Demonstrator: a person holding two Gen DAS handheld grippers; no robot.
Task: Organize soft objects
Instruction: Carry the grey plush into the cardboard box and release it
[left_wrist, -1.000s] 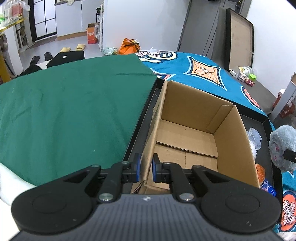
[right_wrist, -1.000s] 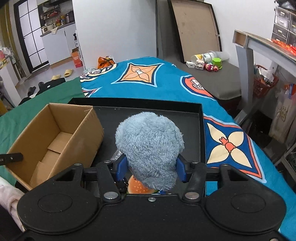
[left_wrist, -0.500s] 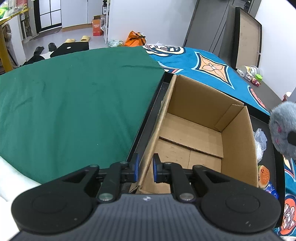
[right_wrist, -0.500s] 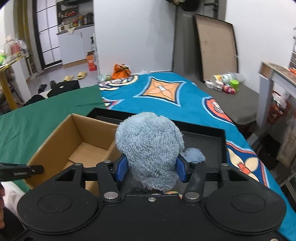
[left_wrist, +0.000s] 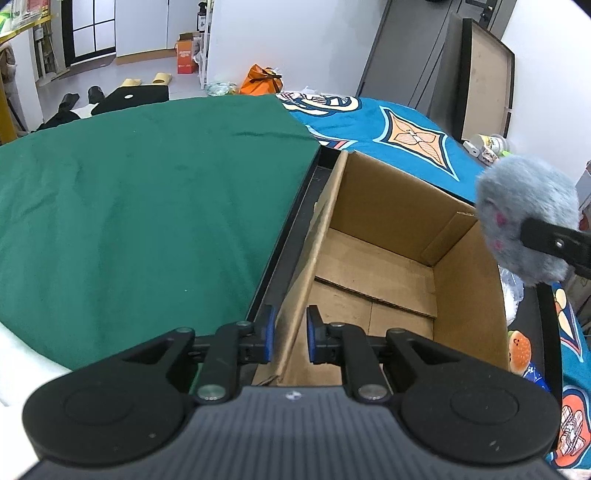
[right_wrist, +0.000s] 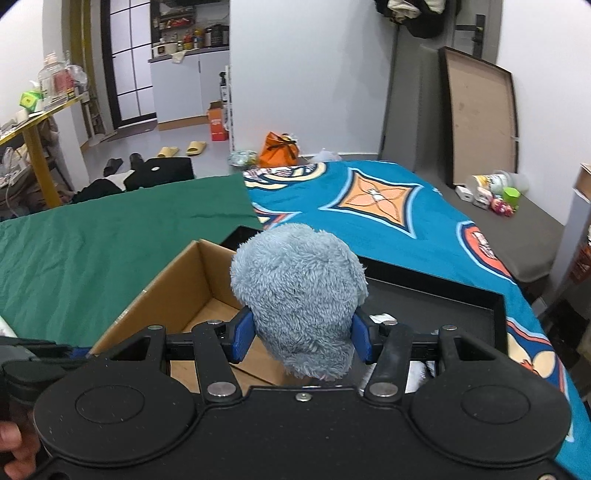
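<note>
Fluffy grey plush (right_wrist: 299, 299) now over cardboard box (left_wrist: 388, 258)

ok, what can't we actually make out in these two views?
- Plush toy: its face, right wrist view shows only fur; left wrist view cuts it at the frame edge.
- Box floor nearest the right gripper: hidden by the toy.
- Tray contents: mostly behind the box wall.
- Left gripper: actual contact with the box wall unclear.

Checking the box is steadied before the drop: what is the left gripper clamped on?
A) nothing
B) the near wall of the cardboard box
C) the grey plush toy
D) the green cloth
B: the left gripper has its blue pads on either side of the cardboard box wall's near end.
</note>
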